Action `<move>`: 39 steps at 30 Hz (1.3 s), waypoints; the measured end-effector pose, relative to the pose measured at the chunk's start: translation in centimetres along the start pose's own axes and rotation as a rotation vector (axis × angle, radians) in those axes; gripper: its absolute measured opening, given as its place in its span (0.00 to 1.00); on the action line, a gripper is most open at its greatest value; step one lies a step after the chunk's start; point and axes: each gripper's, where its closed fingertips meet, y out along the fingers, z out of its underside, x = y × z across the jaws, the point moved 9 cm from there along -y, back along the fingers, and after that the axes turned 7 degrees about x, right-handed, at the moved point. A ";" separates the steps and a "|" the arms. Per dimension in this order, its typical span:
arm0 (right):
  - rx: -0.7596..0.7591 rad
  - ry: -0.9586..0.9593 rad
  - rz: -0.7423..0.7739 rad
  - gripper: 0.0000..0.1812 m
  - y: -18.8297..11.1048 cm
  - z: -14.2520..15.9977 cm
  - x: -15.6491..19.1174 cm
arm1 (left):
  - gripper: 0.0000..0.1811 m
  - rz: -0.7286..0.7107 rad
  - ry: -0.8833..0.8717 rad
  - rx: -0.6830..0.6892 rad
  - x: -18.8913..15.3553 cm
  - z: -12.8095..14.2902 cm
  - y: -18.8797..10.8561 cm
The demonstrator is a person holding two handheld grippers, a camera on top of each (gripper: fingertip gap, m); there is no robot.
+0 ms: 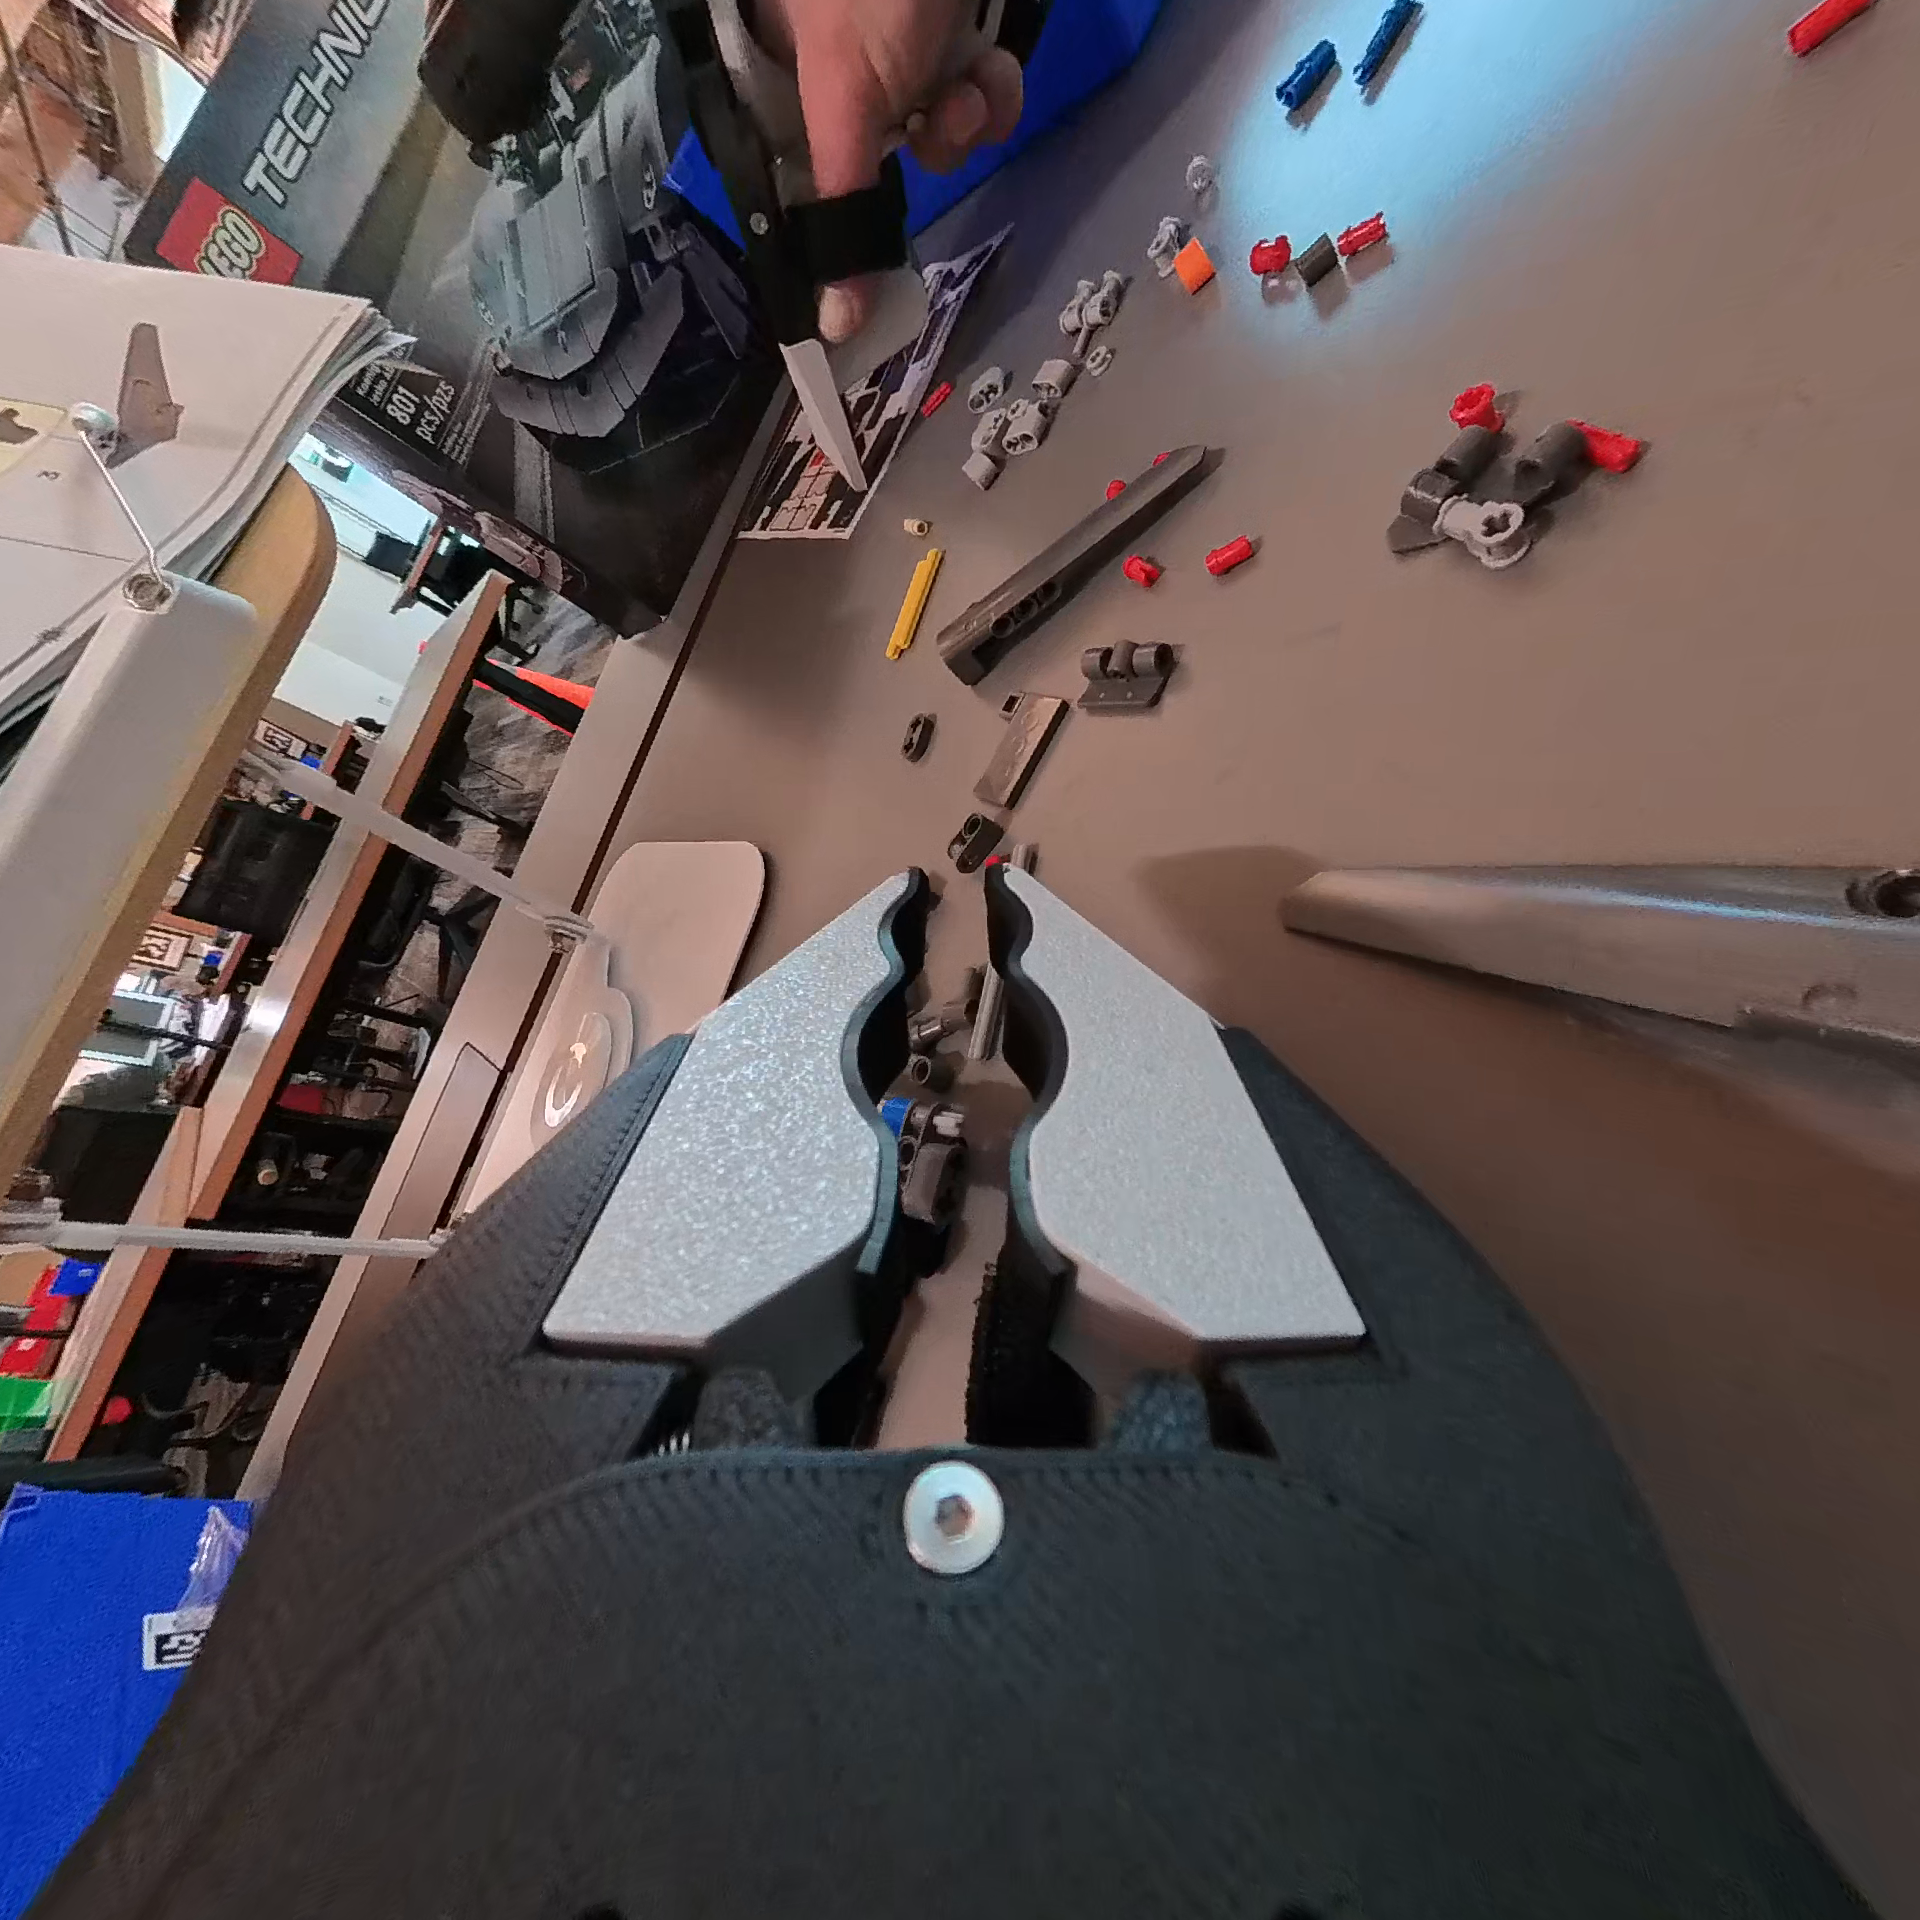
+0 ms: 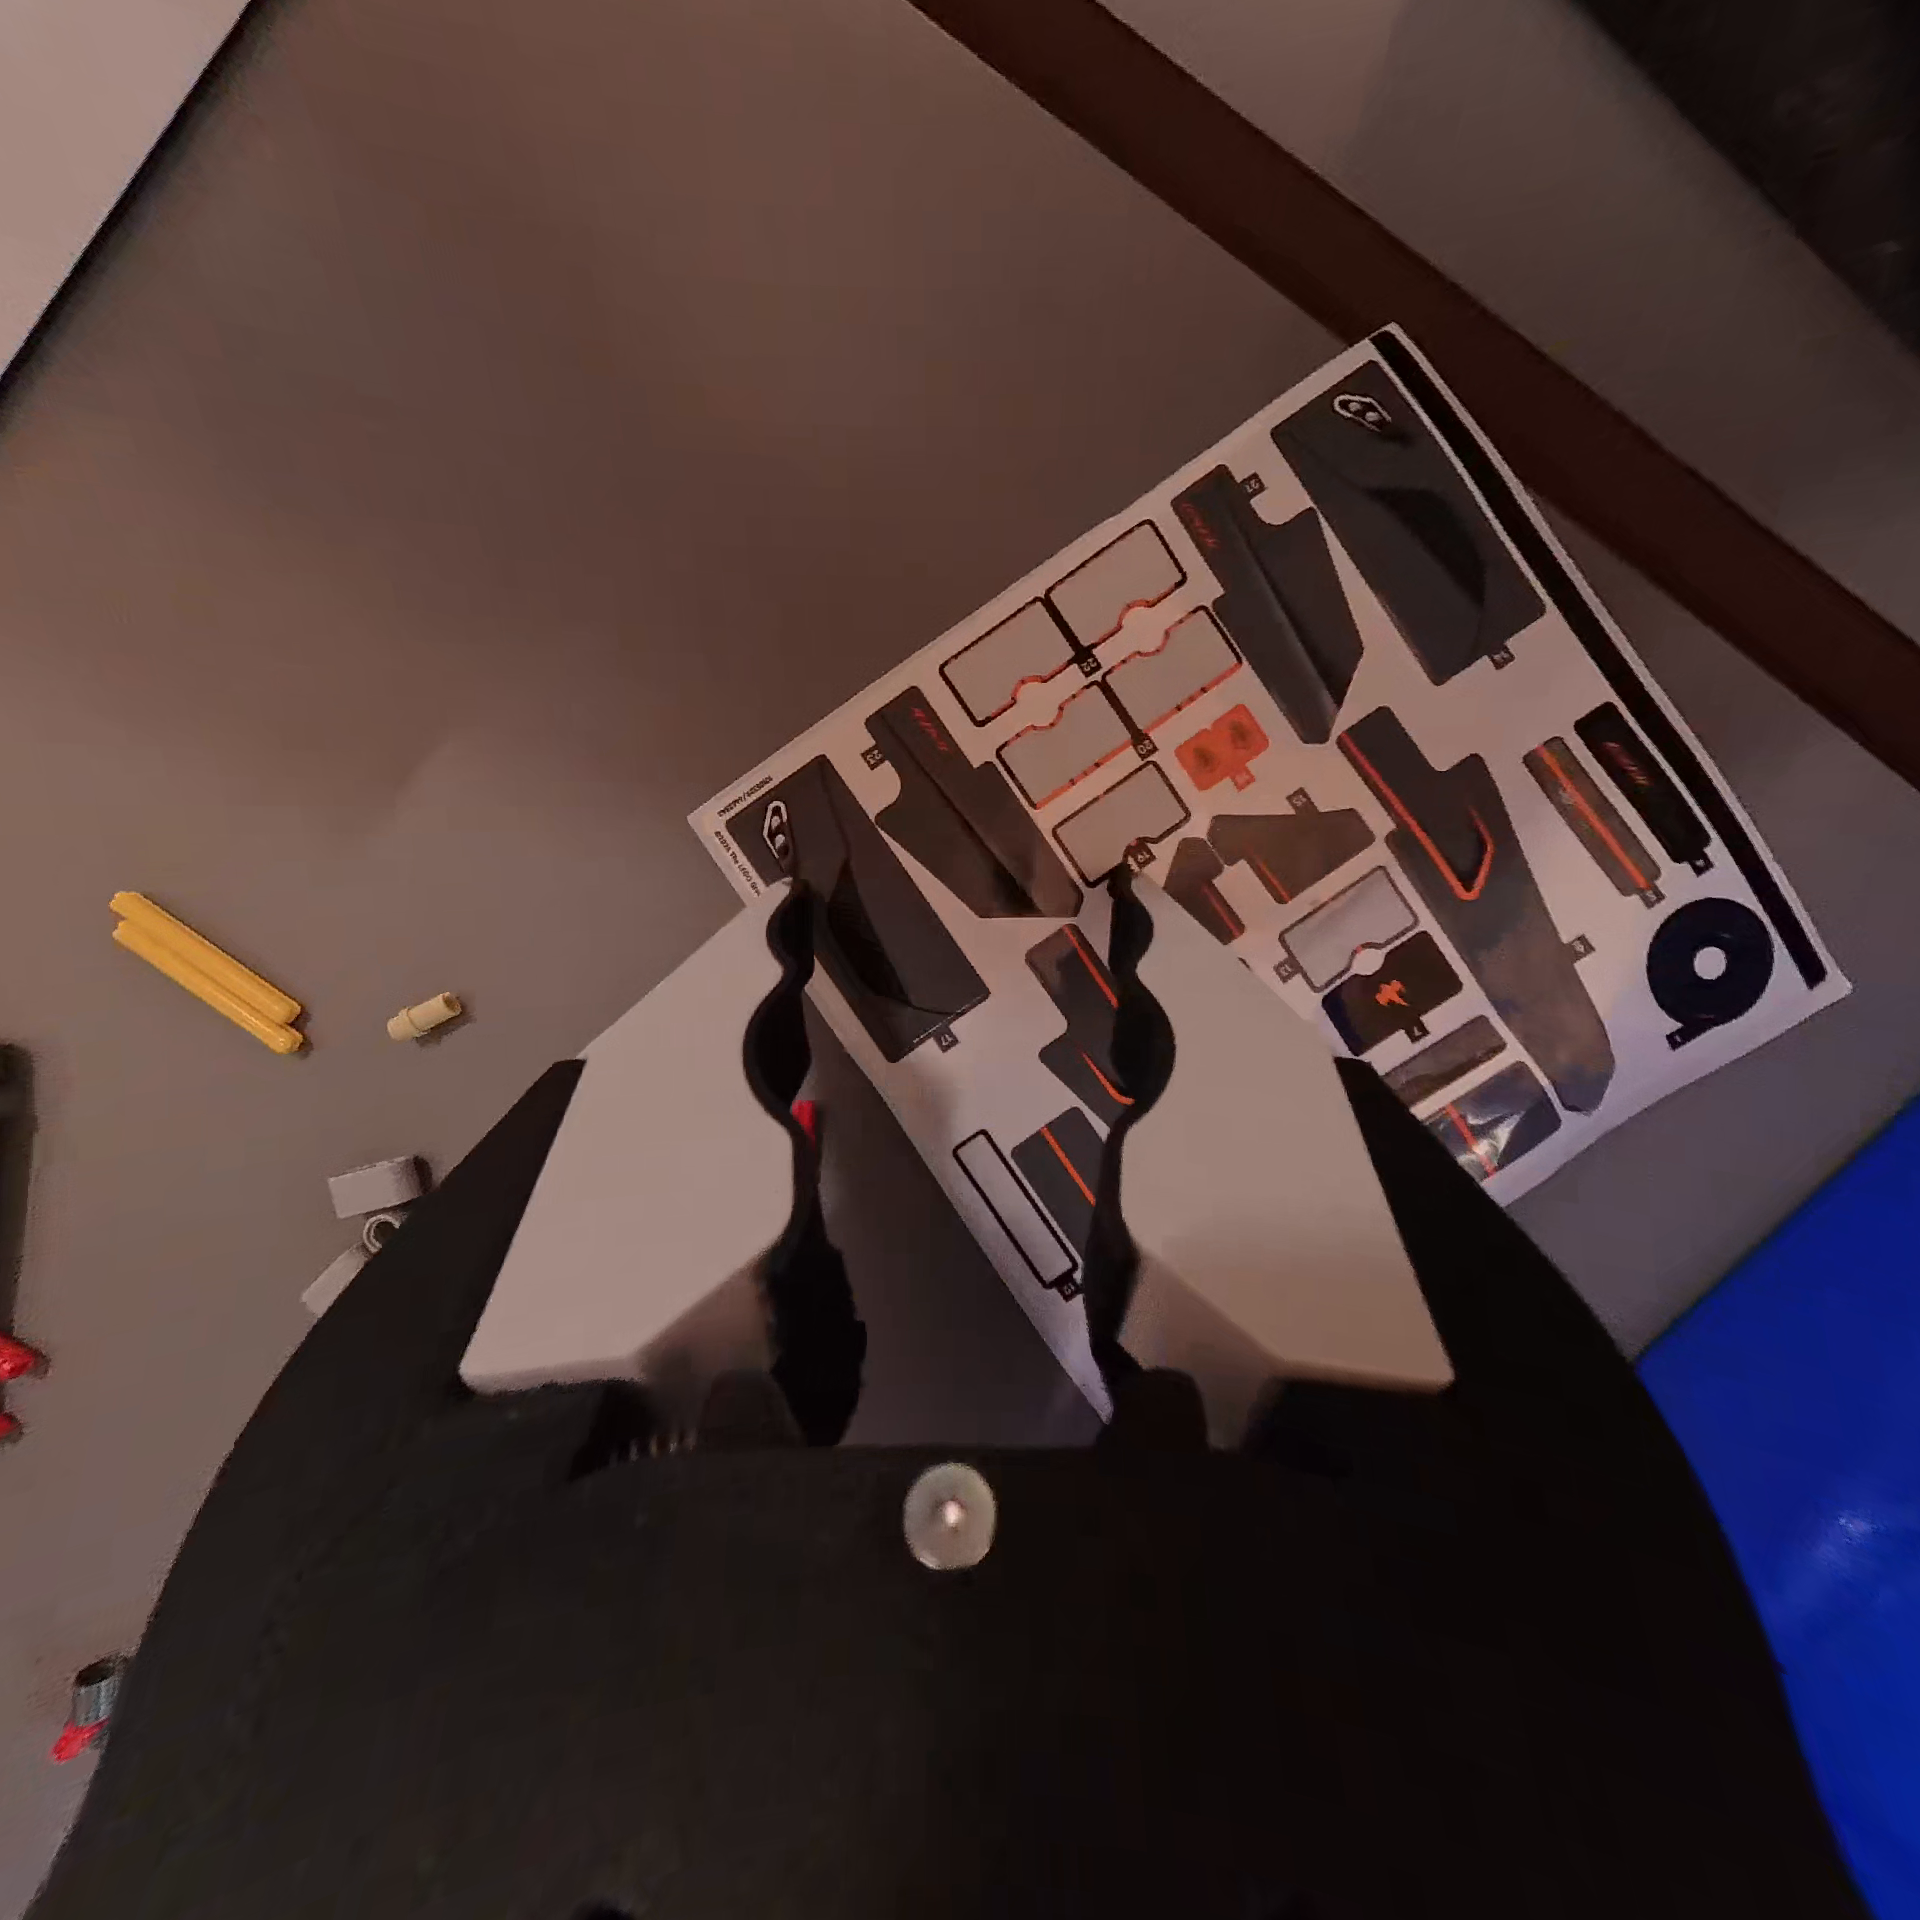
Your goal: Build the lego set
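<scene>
progress: early by the look, one small grey-and-red sub-assembly (image 1: pixel 1496 488) built, loose lego pieces (image 1: pixel 1049 416) scattered on grey table (image 1: pixel 1455 727) | left tongs (image 1: pixel 956 883) nearly closed, gripping nothing visible | right tongs (image 2: pixel 956 894) spread, empty, above sticker sheet (image 2: pixel 1351 727) | set box (image 1: pixel 499 312), manual behind; cluttered workshop

Sticker sheet (image 2: pixel 1288 790) on table (image 2: pixel 520 520) w/ axle (image 2: pixel 205 971) & peg (image 2: pixel 424 1016) to its left
</scene>
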 end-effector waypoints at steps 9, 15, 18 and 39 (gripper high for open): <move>-0.036 0.040 0.009 0.17 -0.1 0.2 -0.8 | 0.05 -0.011 0.018 0.003 -0.2 -0.2 0.0; -0.029 0.048 0.015 0.12 -0.1 0.2 -1.0 | 0.05 -0.017 0.029 0.001 -0.3 -0.3 -0.2; -0.024 0.065 0.014 0.12 -0.1 0.2 -1.0 | 0.05 -0.019 0.033 -0.002 -0.4 -0.4 -0.2; 0.116 0.192 0.077 0.44 -0.8 1.0 -1.7 | 0.05 -0.018 0.049 0.007 -0.5 -0.4 0.0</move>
